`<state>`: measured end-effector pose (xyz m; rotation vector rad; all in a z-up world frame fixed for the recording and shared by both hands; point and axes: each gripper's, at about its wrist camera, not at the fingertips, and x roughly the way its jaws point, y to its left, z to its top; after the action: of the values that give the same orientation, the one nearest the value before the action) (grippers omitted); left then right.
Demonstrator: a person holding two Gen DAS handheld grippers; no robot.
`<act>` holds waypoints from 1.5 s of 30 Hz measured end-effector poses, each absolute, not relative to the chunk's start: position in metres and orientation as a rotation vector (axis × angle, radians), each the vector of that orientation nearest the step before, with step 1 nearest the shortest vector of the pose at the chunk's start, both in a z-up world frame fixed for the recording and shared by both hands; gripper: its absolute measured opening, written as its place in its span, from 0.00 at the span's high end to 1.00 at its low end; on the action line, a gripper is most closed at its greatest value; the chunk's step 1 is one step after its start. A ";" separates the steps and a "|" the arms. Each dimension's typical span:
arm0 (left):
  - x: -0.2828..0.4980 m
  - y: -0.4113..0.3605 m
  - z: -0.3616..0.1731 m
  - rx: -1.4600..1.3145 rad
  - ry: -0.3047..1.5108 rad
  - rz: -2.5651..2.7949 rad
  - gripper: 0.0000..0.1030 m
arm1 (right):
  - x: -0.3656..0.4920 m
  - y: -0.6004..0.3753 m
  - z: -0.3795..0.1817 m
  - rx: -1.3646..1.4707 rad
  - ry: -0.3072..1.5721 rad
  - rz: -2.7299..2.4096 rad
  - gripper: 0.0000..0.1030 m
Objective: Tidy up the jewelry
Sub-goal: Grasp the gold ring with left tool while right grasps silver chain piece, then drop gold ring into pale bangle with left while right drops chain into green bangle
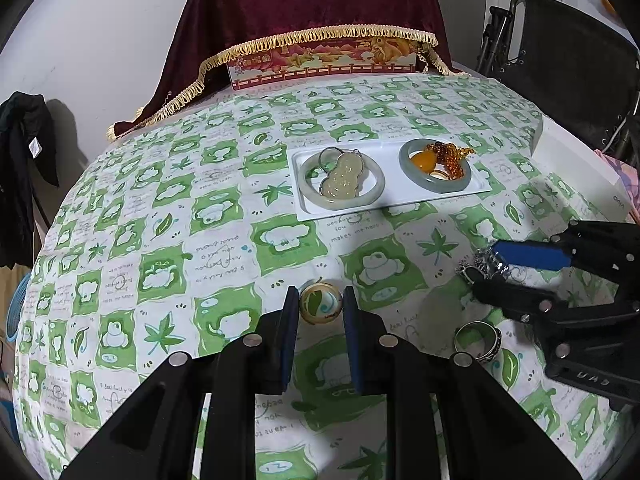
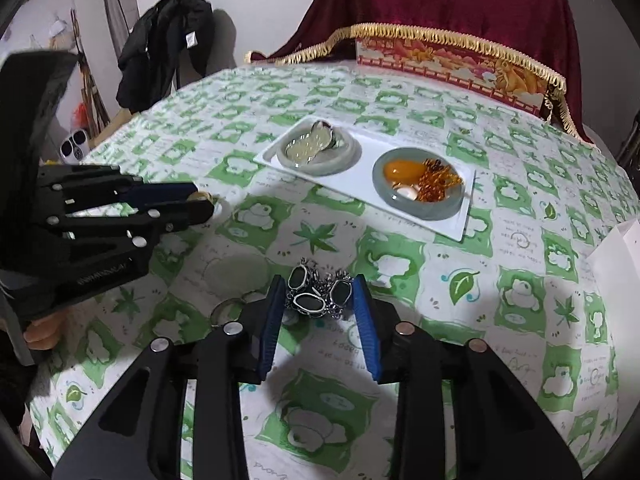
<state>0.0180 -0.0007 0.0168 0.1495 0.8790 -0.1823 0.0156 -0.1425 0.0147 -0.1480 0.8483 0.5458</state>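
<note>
So, done: white rectangular tray (image 1: 390,204), frame centre, holds two filled jade bangles.
Left: gold ring (image 1: 321,303), silver stone bracelet (image 2: 318,294), silver band ring (image 1: 478,339).
Tongs: left gripper (image 1: 320,305) and right gripper (image 2: 319,295) part-open, each straddling its piece, neither clamped.

Upside-down handwriting-style print "makes me happy" on the green-and-white tablecloth (image 1: 348,236) just below the white tray (image 1: 390,208), more tiny script across the cloth too blurred to read, inverted "vivo" on the white box (image 1: 580,176) right of the tray.
</note>
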 end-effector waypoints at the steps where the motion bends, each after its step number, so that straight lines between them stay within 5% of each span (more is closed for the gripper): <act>1: 0.018 -0.001 0.017 0.150 0.877 -0.183 0.79 | 0.015 -0.144 0.016 -0.141 0.840 0.545 0.68; 19: 0.042 -0.003 0.046 0.113 0.799 -0.200 0.79 | 0.030 -0.176 0.058 -0.043 0.639 0.461 0.68; 38: 0.119 -0.024 0.042 0.074 0.834 -0.248 0.79 | 0.115 -0.179 0.053 0.110 0.739 0.474 0.67; 40: 0.121 -0.025 0.039 0.080 0.835 -0.243 0.72 | 0.121 -0.180 0.049 0.129 0.751 0.469 0.66; 42: 0.122 -0.025 0.038 0.079 0.832 -0.233 0.52 | 0.123 -0.185 0.047 0.157 0.755 0.476 0.56; 45: 0.124 -0.022 0.038 0.073 0.830 -0.229 0.51 | 0.123 -0.189 0.048 0.165 0.742 0.473 0.56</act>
<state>0.1242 -0.0219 0.0379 0.0729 0.8300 -0.2290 0.1231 -0.1887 0.0477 0.1650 0.7419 0.4730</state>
